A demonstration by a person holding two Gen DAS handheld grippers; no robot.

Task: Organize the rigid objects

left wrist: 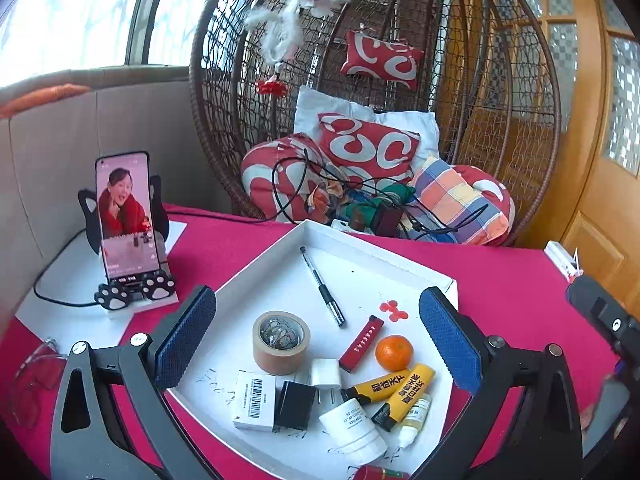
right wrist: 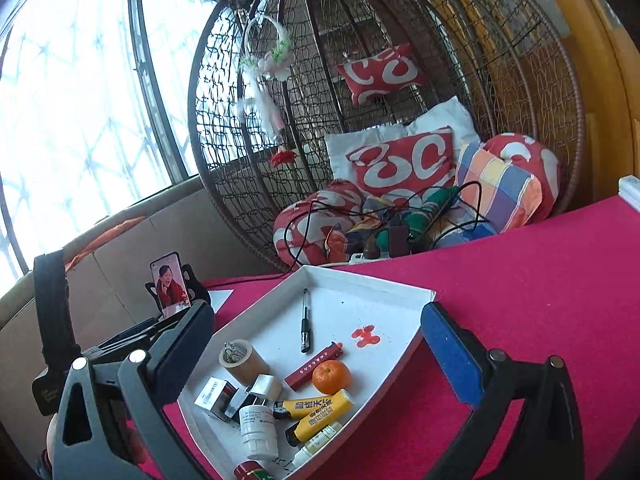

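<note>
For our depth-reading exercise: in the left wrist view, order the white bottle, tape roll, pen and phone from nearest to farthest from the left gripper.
1. White bottle, low between the fingers.
2. Tape roll, tray's left part.
3. Pen, toward the tray's back.
4. Phone, outside the tray, far left.

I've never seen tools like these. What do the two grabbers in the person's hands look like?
Each is a black plastic frame with triangular cut-outs and silver round bolts. The left gripper and right gripper both carry two flat fingers faced with blue, finely ribbed pads.
</note>
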